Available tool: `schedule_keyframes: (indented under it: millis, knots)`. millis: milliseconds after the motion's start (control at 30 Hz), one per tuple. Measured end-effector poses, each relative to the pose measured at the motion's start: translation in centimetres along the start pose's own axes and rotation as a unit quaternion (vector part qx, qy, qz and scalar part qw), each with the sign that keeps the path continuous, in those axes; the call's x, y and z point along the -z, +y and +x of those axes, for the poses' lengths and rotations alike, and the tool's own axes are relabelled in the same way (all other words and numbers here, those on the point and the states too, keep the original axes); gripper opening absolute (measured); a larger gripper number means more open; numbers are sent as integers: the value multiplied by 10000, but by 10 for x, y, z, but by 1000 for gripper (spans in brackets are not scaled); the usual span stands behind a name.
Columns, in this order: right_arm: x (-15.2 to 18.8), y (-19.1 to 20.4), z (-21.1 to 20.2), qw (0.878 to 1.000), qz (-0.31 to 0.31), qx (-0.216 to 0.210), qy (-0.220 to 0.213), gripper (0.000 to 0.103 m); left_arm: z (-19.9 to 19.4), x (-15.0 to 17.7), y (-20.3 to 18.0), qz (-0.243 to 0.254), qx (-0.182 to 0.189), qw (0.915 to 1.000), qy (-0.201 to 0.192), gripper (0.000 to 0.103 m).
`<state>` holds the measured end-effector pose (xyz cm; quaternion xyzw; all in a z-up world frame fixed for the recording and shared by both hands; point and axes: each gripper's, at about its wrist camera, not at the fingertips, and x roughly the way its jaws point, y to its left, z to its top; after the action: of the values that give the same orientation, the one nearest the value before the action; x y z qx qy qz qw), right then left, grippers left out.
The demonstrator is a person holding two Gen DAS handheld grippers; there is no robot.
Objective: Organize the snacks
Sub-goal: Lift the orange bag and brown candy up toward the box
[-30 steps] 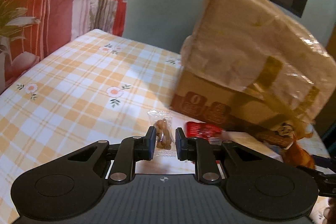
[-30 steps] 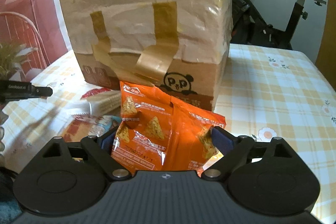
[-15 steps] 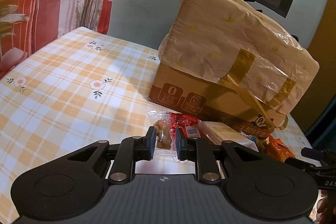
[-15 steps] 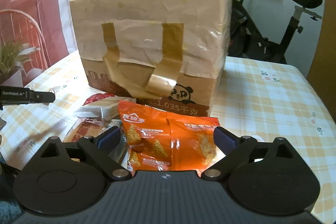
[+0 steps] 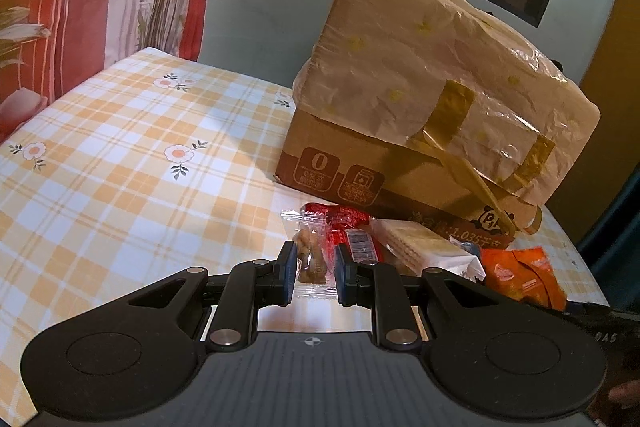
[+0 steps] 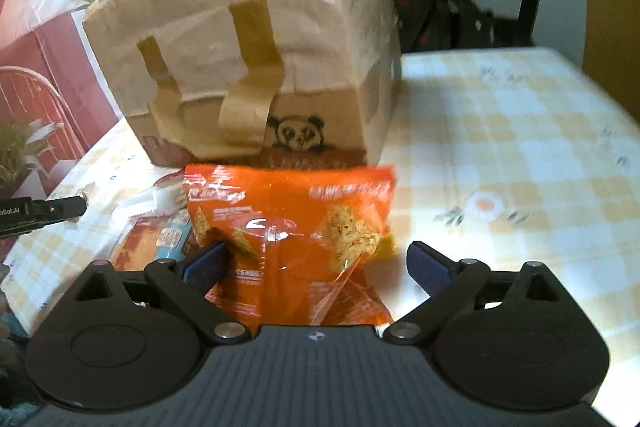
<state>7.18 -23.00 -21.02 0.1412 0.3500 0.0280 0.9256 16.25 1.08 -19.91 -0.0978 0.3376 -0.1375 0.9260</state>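
Checked yellow cloth [image 5: 120, 155] with small flowers covers the table, and its left side lies bare. Moving right, the left gripper [image 5: 312, 273] has its blue pads pinched nearly together on a clear packet [image 5: 310, 263] with brown nutty pieces inside (the packet's sealed edges stick out above and below the pads). Just beside it on the right lie a red wrapper [image 5: 344, 223] and a pale wafer pack [image 5: 420, 247], crowded together in front of the cardboard box [image 5: 432, 131], which is wrapped in crinkled paper and strips of brown tape, with a little panda printed low on its front. A blue and orange cake pack [image 6: 152, 239] sits in the same heap, seen from the right-hand camera. Further right is the orange chip bag [image 6: 292, 227], standing up between the pads of the right gripper [image 6: 316, 263]. Its jaws are spread wide; the left pad is against the bag, the right pad stands clear of it (the picture is blurred there, so whether the bag is truly clamped I cannot tell). Right of that, the cloth runs on bare.
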Motion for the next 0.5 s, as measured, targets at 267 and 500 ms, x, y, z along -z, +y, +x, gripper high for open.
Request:
schedule_keyframes:
  millis: [267, 500]
  knots:
    - [-6, 11, 1, 9988, -406, -258, 31, 70, -2, -1, -4, 50, 49, 10000, -10, 21]
    - [-5, 13, -13, 9990, -385, -236, -63, 54, -12, -1, -7, 107, 88, 9999, -103, 21]
